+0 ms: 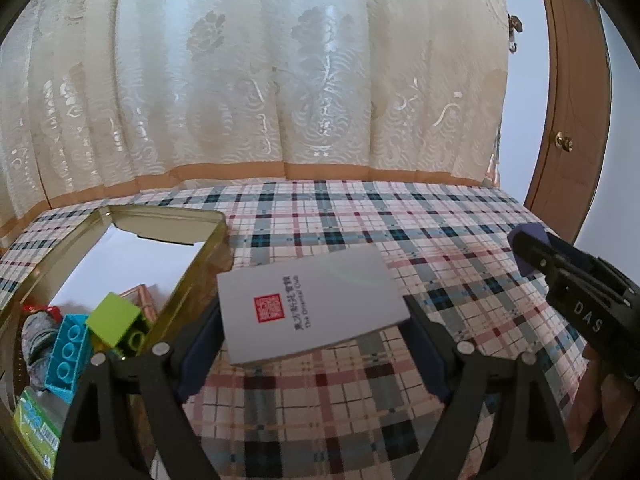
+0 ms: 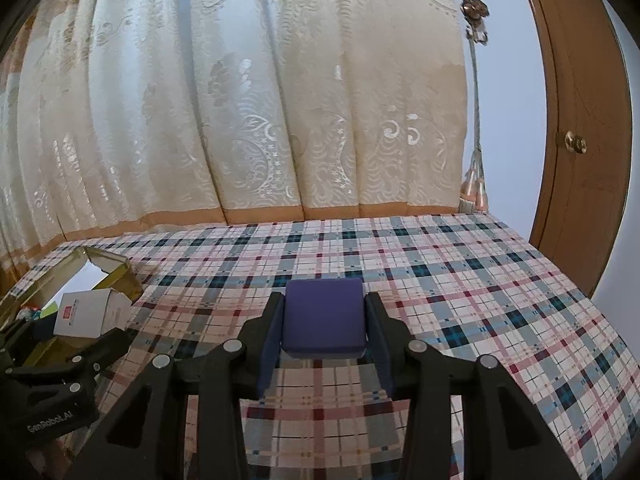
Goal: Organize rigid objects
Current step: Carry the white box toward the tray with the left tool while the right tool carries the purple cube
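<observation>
My left gripper [image 1: 312, 316] is shut on a white box [image 1: 310, 304] with a red seal and Chinese print, held above the plaid cloth just right of a gold tin [image 1: 208, 248]. The tin holds a green brick [image 1: 116, 320], a blue brick [image 1: 68, 352] and other small items. My right gripper [image 2: 324, 320] is shut on a purple box [image 2: 324, 316], held above the cloth. In the left wrist view the right gripper [image 1: 524, 252] shows at the right edge. In the right wrist view the white box [image 2: 92, 314] and the tin [image 2: 116, 276] show at the left.
The plaid tablecloth [image 2: 460, 280] covers the table. A cream lace curtain [image 2: 240, 100] hangs right behind the table's far edge. A wooden door [image 2: 580, 120] with a brass knob stands at the right. A green packet [image 1: 36, 428] lies in the tin's near end.
</observation>
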